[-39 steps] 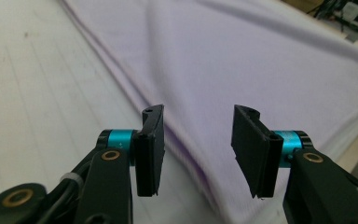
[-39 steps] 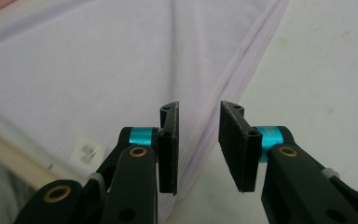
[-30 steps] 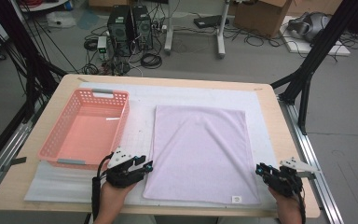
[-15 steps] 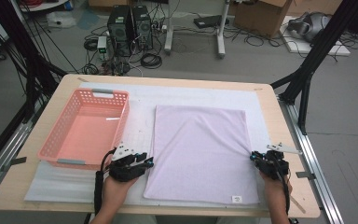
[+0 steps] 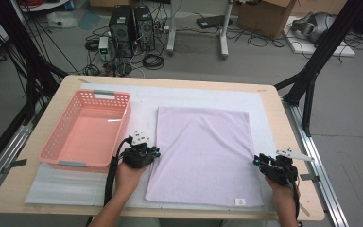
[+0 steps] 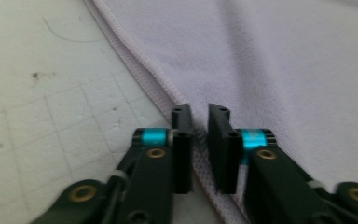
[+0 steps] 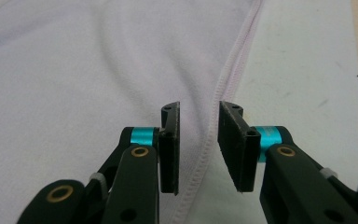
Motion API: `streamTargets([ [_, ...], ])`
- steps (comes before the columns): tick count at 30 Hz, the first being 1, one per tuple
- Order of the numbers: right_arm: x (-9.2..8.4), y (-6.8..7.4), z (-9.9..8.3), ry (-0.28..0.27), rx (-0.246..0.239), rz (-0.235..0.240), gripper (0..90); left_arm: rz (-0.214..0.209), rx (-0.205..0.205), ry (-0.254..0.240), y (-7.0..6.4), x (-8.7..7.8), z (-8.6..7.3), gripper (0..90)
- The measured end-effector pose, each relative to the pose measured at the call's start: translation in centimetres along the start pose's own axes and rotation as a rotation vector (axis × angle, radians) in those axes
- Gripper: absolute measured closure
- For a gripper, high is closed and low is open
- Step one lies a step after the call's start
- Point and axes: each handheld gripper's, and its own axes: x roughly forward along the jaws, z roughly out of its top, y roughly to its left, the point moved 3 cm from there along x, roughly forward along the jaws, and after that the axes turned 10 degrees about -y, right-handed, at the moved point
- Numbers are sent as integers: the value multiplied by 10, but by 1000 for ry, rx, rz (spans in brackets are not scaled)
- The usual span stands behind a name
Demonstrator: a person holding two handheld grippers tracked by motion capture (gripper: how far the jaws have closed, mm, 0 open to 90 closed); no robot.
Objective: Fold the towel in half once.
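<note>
A lilac towel lies flat on the white mat, a small white label near its front right corner. My left gripper is at the towel's left edge. In the left gripper view its jaws stand a narrow gap apart, with the stitched hem pinched between them. My right gripper is at the towel's right edge. In the right gripper view it is open, one jaw over the cloth and the other over the mat, with the hem running between them.
A pink plastic basket stands at the left on the white mat, close behind my left hand. The wooden table shows as a bare strip to the right of the mat. Black frame legs, cables and boxes are on the floor beyond.
The right gripper has moved forward and in from the table's front right corner to the towel's right edge. The left gripper has shifted forward along the left edge.
</note>
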Motion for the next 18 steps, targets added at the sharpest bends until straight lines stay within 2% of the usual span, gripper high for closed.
streamTargets([
  [2, 1, -2, 2, -13, 11, -13, 680, 42, -6, -16, 0, -3, 1, 866],
  [4, 4, -4, 5, -16, 20, -27, 656, 44, -25, -25, 2, -8, 0, 869],
  [5, 6, -5, 6, -11, 13, -33, 653, 53, -33, -40, 3, -11, -2, 855],
  [7, 16, -5, 10, 4, -16, -34, 668, 64, -31, -28, 6, -15, -7, 819],
  [8, 20, -4, 12, 4, -35, -33, 694, 63, -55, -27, 9, -18, -11, 771],
  [9, 27, -4, 15, 8, -59, -42, 717, 47, -73, -37, 10, -20, -11, 740],
  [10, 31, -4, 17, 13, -59, -41, 739, 29, -78, -59, 11, -23, -11, 713],
  [12, 40, -2, 21, 19, -73, -35, 771, -7, -66, -80, 10, -26, -10, 681],
  [14, 54, -3, 23, 77, -120, -60, 799, -42, -68, -96, 9, -27, -11, 630],
  [15, 59, -6, 20, 115, -123, -77, 805, -57, -65, -105, 9, -28, -11, 618],
  [16, 59, -10, 20, 106, -104, -77, 810, -74, -74, -122, 8, -29, -11, 599],
  [17, 57, -15, 20, 101, -82, -122, 800, -94, -85, -140, 8, -30, -11, 572],
  [18, 54, -18, 21, 92, -55, -140, 809, -113, -89, -159, 7, -31, -10, 551],
])
